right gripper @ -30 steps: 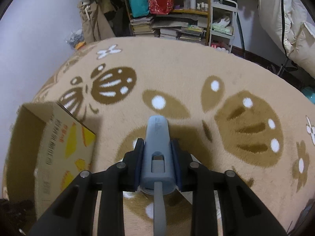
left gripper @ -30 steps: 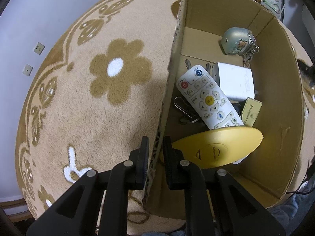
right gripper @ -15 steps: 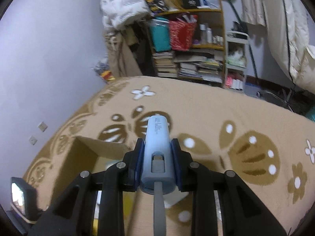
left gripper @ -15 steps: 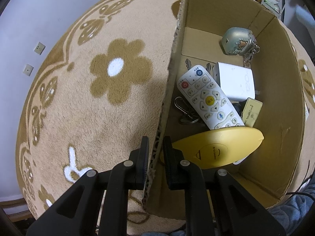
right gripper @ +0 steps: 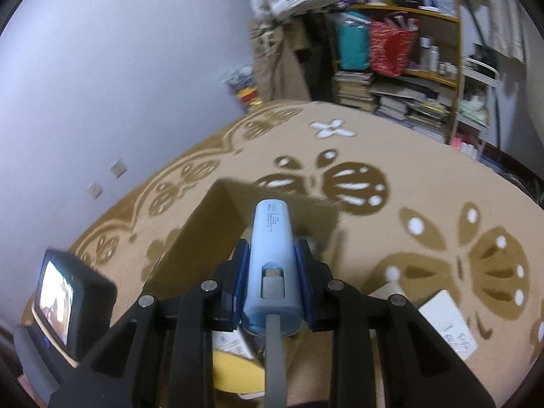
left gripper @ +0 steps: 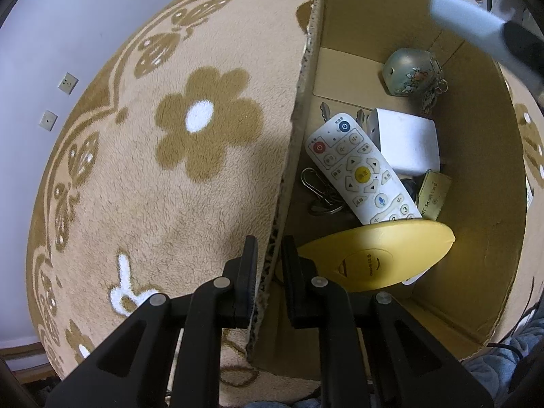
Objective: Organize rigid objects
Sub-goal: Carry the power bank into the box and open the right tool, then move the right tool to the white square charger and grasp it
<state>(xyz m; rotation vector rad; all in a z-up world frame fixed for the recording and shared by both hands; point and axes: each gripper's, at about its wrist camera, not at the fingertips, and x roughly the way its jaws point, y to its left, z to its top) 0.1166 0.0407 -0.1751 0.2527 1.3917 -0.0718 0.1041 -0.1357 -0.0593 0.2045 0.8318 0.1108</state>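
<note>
Right wrist: power bank [right gripper: 270,258] lengthwise along claw [right gripper: 271,285].

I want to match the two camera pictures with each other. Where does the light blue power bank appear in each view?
Left wrist view: the light blue power bank is a blurred bar at the top right, above the cardboard box.
Right wrist view: it is at centre, clamped in the right gripper, a grey cable hanging from its near end.
Shared landmark: the cardboard box, which the left gripper holds by its wall.

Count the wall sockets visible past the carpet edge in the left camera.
2: one wall socket higher up, a second socket just below-left of it. Others may be out of frame.
</note>
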